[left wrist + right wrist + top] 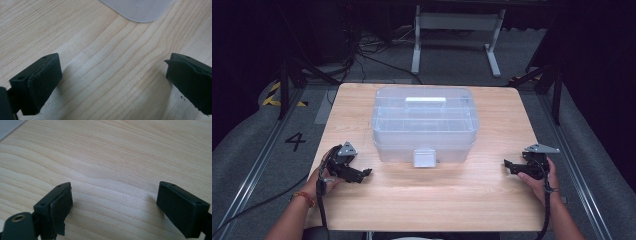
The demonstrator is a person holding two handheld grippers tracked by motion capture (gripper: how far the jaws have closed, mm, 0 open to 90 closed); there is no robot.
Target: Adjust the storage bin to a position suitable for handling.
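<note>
Both grippers low at the table's (427,200) near edge — jaws apart, nothing between them.
Left gripper (366,172) by the left edge, right gripper (507,164) by the right; clear plastic box (424,122) sits mid-table between them — untouched, lid on.

One legible marking noted: a black numeral "4" (295,141) on the grey floor (257,150) just off the table's (427,200) left edge, with yellow-and-black hazard striping (274,95) on the floor farther back; no other text, label or brand can be read.
</note>
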